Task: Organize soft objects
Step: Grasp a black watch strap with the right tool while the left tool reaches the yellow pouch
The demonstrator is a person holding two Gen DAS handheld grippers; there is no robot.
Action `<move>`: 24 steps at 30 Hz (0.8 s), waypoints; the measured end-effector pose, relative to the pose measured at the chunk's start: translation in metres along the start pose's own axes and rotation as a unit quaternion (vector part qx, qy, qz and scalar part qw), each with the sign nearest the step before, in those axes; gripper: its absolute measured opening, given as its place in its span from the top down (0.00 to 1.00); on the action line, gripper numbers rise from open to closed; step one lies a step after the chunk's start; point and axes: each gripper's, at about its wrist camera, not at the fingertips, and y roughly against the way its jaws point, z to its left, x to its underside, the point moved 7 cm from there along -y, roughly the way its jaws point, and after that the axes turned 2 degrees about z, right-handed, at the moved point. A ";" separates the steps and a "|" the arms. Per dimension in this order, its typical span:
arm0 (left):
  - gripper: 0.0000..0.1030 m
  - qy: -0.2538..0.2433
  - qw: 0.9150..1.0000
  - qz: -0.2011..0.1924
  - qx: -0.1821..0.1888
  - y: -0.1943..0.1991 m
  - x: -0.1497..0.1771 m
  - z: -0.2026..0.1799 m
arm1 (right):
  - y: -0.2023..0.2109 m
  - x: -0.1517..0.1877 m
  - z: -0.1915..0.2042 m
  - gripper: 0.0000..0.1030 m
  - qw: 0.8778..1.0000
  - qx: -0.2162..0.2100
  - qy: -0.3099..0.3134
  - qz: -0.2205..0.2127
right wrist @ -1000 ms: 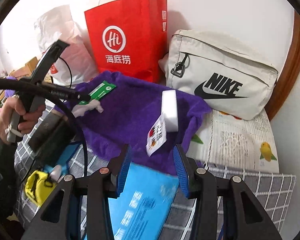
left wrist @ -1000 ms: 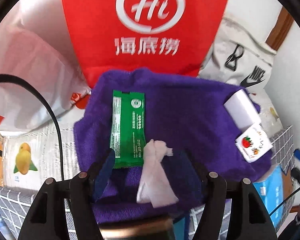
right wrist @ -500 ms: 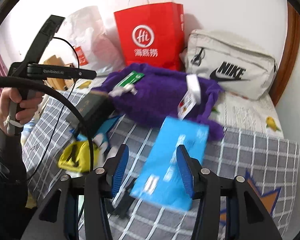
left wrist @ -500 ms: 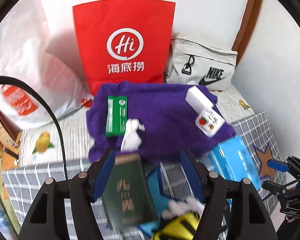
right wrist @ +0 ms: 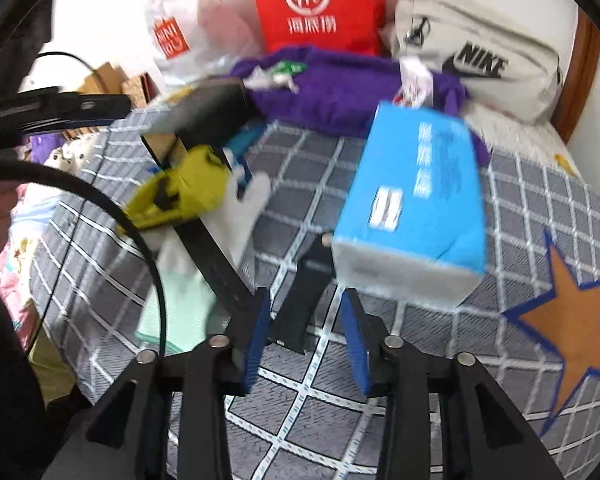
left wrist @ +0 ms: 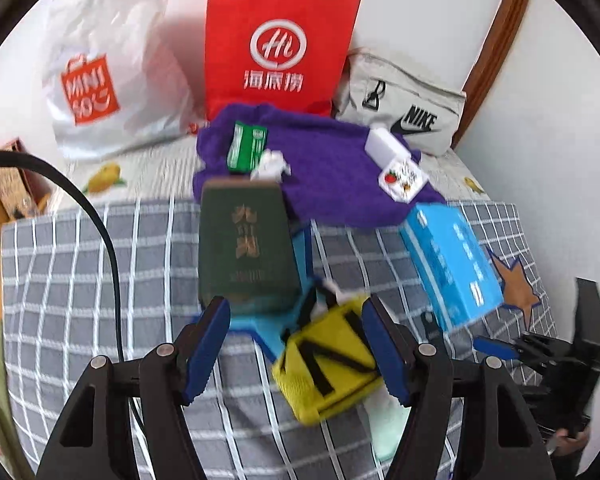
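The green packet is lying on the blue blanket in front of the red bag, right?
Not quite. The blanket is purple, not blue, as the left wrist view shows. The green packet does lie on it, in front of the red bag.

- The bed [left wrist: 80,264] carries a grey checked cover with an orange star [right wrist: 568,320] on it.
- Directly on it lie a purple towel [left wrist: 332,184], a blue box [left wrist: 452,264], a dark green box [left wrist: 244,244], a yellow pouch [left wrist: 328,364] and a pale green cloth [right wrist: 176,312].
- At the back stand a red paper bag [left wrist: 276,44], a white plastic bag [left wrist: 108,68] and a grey Nike bag [left wrist: 404,100].
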 end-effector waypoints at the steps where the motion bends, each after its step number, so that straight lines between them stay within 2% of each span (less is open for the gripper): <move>1: 0.36 0.002 1.000 0.004 0.004 -0.001 0.006 0.000 | -0.005 0.002 0.001 0.67 1.000 -0.001 -0.002 0.002; 5: 0.36 0.021 1.000 0.010 0.014 -0.005 0.022 -0.002 | -0.030 0.005 0.008 0.69 1.000 0.019 0.002 0.016; 6: 0.36 0.022 1.000 0.012 0.016 -0.006 0.025 -0.004 | -0.031 0.003 0.010 0.69 0.999 0.032 0.007 0.006; 8: 0.36 0.020 1.000 0.013 0.014 -0.005 0.031 -0.007 | -0.030 0.004 0.010 0.76 0.999 0.046 0.016 -0.002; 10: 0.36 0.017 1.000 0.011 0.013 -0.004 0.034 -0.009 | -0.027 0.008 0.008 0.79 0.999 0.042 0.020 0.001; 14: 0.36 0.023 1.000 0.009 0.017 -0.002 0.041 -0.008 | -0.010 0.024 -0.004 0.80 1.000 0.026 0.015 0.010; 18: 0.36 0.031 0.999 0.011 0.023 -0.004 0.045 -0.006 | -0.012 0.030 -0.011 0.77 1.000 0.025 0.007 0.016; 21: 0.36 0.035 0.999 0.016 0.021 -0.007 0.048 -0.003 | -0.016 0.027 -0.005 0.69 1.000 0.026 0.011 0.005; 24: 0.36 0.039 0.999 0.020 0.019 -0.010 0.051 -0.001 | -0.020 0.023 0.001 0.73 0.998 0.050 0.044 -0.009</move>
